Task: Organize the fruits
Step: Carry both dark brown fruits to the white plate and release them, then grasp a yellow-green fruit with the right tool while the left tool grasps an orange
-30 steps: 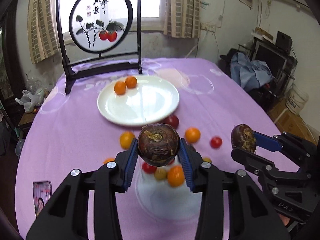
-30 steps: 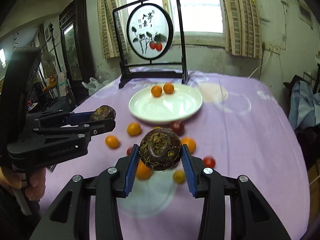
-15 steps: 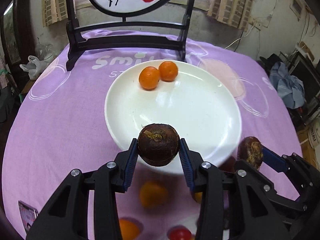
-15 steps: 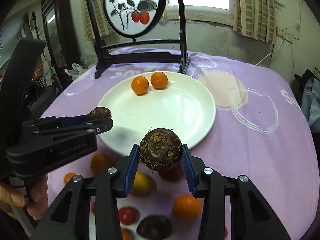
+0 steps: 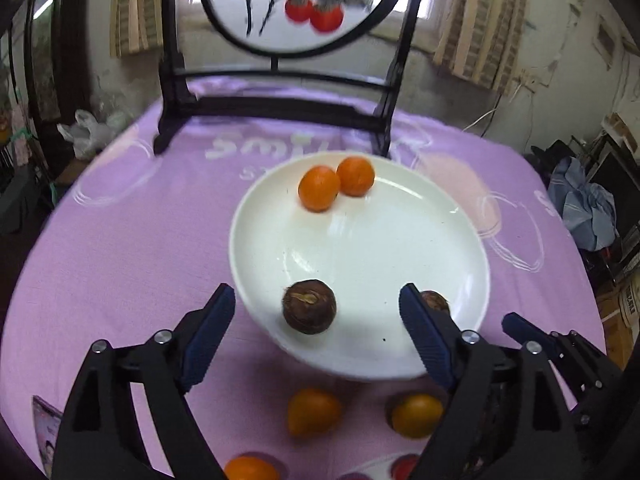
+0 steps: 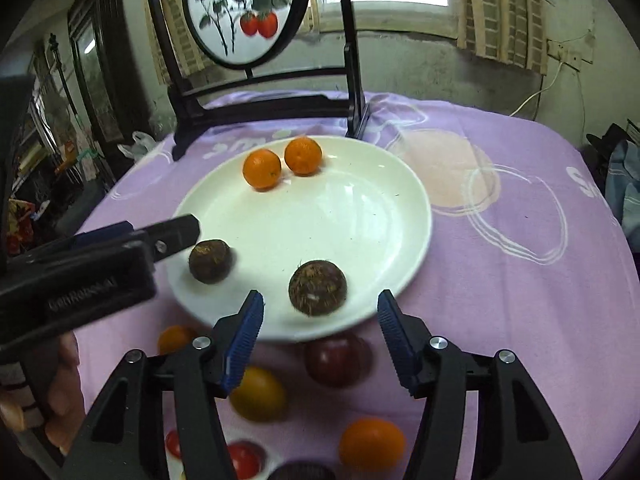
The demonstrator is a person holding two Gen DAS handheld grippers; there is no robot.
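A white plate [image 5: 400,240] [image 6: 360,208] on the purple cloth holds two oranges [image 5: 318,193] [image 6: 262,168] at its far side and two brown round fruits at its near rim. One brown fruit [image 5: 309,306] [image 6: 210,261] lies between the fingers of my left gripper [image 5: 316,320], which is open and empty. The other brown fruit [image 6: 318,288] [image 5: 436,302] lies just ahead of my right gripper [image 6: 320,320], also open and empty. The left gripper shows at the left of the right wrist view [image 6: 120,248].
Loose oranges [image 5: 314,412] [image 6: 372,444], a yellow fruit [image 6: 258,392], a dark red fruit [image 6: 340,358] and small red tomatoes [image 6: 244,460] lie on the cloth near the plate's front. A black-framed round screen [image 5: 280,100] stands behind the plate.
Both grippers have opened and let their brown fruits drop onto the near part of the plate. Both have moved forward toward the plate.
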